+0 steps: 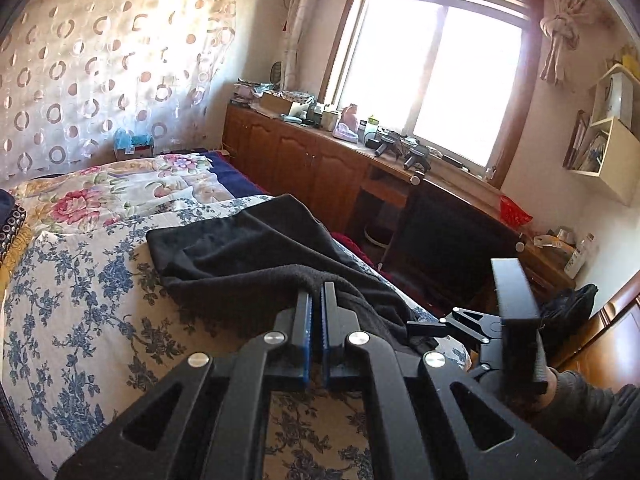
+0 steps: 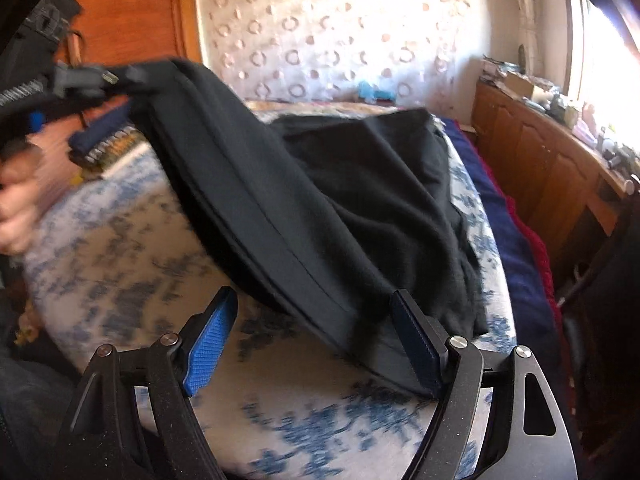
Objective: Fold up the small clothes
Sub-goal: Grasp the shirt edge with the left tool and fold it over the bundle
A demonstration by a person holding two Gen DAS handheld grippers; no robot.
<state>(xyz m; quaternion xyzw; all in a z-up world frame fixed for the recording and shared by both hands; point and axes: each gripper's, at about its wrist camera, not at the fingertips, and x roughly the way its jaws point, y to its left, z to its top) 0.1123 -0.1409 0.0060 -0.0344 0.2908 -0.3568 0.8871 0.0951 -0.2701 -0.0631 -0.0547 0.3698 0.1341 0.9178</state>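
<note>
A black fleece garment [image 1: 256, 252] lies on the bed with the blue floral sheet [image 1: 80, 300]. My left gripper [image 1: 317, 292] is shut on the garment's near edge and lifts it. In the right wrist view the left gripper [image 2: 108, 78] holds a corner of the black garment [image 2: 328, 200] raised at the upper left, and the cloth hangs down in a fold. My right gripper [image 2: 316, 332] is open, its blue pads [image 2: 208, 340] on either side of the garment's lower hem, which touches the right pad. The right gripper also shows in the left wrist view [image 1: 512, 312].
A floral quilt [image 1: 120, 188] and folded dark clothes [image 1: 12, 220] lie at the head of the bed. A wooden cabinet [image 1: 304, 164] with clutter runs under the window on the right. A dark chair [image 1: 452, 248] stands beside the bed. A wooden wardrobe [image 2: 128, 12] is at the left.
</note>
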